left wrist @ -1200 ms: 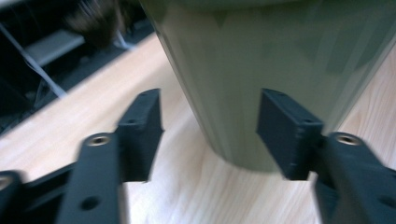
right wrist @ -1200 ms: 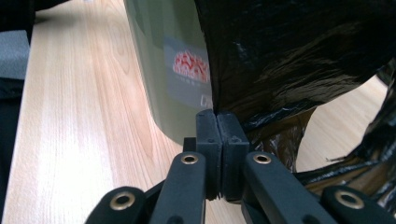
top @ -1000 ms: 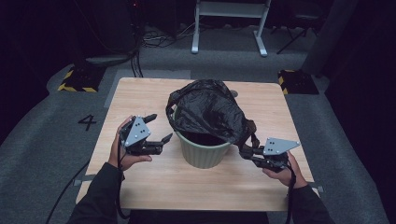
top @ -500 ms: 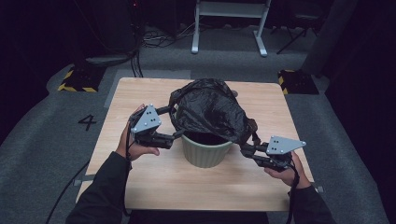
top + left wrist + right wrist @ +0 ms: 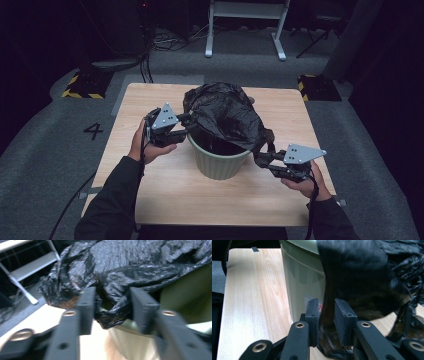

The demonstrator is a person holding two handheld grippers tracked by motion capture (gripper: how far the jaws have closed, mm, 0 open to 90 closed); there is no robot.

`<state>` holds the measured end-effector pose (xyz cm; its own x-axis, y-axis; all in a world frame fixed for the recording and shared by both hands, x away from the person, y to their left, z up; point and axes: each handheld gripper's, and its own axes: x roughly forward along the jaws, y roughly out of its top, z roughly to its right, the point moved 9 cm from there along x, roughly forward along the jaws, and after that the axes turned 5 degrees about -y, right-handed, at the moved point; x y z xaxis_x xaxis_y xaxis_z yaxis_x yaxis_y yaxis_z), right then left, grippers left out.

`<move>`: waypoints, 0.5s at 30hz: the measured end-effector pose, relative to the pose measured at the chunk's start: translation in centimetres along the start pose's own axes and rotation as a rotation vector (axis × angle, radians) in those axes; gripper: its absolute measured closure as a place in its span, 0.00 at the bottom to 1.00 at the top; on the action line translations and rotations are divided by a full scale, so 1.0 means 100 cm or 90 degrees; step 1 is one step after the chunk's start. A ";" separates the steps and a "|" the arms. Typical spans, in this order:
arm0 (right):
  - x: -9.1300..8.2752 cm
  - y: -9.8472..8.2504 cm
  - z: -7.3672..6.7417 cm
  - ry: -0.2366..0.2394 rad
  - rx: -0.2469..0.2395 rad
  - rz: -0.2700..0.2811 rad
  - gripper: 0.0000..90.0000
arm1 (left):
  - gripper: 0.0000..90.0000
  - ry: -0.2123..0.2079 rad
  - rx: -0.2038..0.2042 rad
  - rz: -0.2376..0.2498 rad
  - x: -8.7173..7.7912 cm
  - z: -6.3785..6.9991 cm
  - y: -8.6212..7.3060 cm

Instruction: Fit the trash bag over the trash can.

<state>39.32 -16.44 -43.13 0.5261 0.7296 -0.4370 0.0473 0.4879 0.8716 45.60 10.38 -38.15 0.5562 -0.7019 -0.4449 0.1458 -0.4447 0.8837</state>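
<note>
A pale green bin (image 5: 220, 162) stands mid-table with a crumpled black bag (image 5: 225, 112) heaped over its mouth. My left gripper (image 5: 189, 125) is at the bin's left rim. Its jaws have just been closing and now pinch a bunched fold of the bag (image 5: 125, 260), seen between them in the left gripper view (image 5: 112, 307) above the bin wall (image 5: 185, 297). My right gripper (image 5: 260, 157) sits low at the bin's right. Its jaws (image 5: 327, 315) have just been opening slightly, with a stretched strip of bag (image 5: 362, 277) still filling the narrow gap, beside the bin (image 5: 302, 272).
The wooden table (image 5: 150, 100) has bare room on all sides of the bin. Behind it on the grey floor stand a white metal frame (image 5: 245, 25) and two yellow-black striped blocks (image 5: 80, 85) (image 5: 317, 85). A painted 4 (image 5: 93, 131) marks the floor at left.
My left gripper rose from beside the bin, moved right to the bag at the left rim and closed on a fold. The right gripper stayed put with the bag's edge.
</note>
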 end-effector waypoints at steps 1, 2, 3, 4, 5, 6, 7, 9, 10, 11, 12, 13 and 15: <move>0.000 0.000 0.000 -0.001 0.000 0.001 0.82 | 0.79 0.008 0.006 0.000 -0.001 -0.001 0.000; -0.001 0.000 0.000 -0.003 0.001 0.001 0.82 | 0.84 0.012 0.014 0.001 -0.002 -0.002 0.000; -0.001 0.000 0.001 -0.005 0.000 0.002 0.83 | 0.90 0.016 0.024 0.002 -0.005 -0.003 0.000; -0.002 0.001 0.001 -0.008 0.001 0.004 0.85 | 0.94 0.018 0.030 0.001 -0.006 -0.003 -0.001; -0.002 0.001 0.002 -0.009 0.004 0.007 0.87 | 0.95 0.022 0.040 -0.003 -0.008 -0.003 -0.001; -0.003 0.001 0.002 -0.009 0.008 0.011 0.90 | 0.96 0.017 0.040 0.002 -0.011 -0.002 -0.001; -0.003 0.001 0.002 -0.008 0.010 0.013 0.91 | 0.97 0.009 0.041 0.008 -0.014 -0.001 -0.001; -0.004 0.001 0.000 -0.004 0.010 0.014 0.96 | 0.98 0.006 0.045 0.016 -0.022 0.000 -0.004; -0.004 0.001 0.000 -0.001 0.009 0.014 0.97 | 0.98 -0.005 0.040 0.024 -0.026 0.001 -0.005; -0.004 0.001 -0.001 0.001 0.007 0.014 0.98 | 0.98 -0.015 0.034 0.033 -0.030 0.001 -0.006; -0.004 0.001 -0.002 0.003 0.007 0.014 0.99 | 0.98 -0.017 0.033 0.034 -0.034 0.001 -0.009; -0.004 0.000 -0.003 0.006 0.006 0.013 1.00 | 0.98 -0.026 0.030 0.040 -0.038 0.002 -0.012; -0.003 0.000 -0.004 0.006 0.005 0.012 1.00 | 0.98 -0.048 0.020 0.058 -0.046 0.004 -0.016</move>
<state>38.83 -16.44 -43.09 0.5188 0.7436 -0.4218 0.0437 0.4697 0.8817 42.51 14.09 -37.59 0.5032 -0.7789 -0.3742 0.0714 -0.3941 0.9163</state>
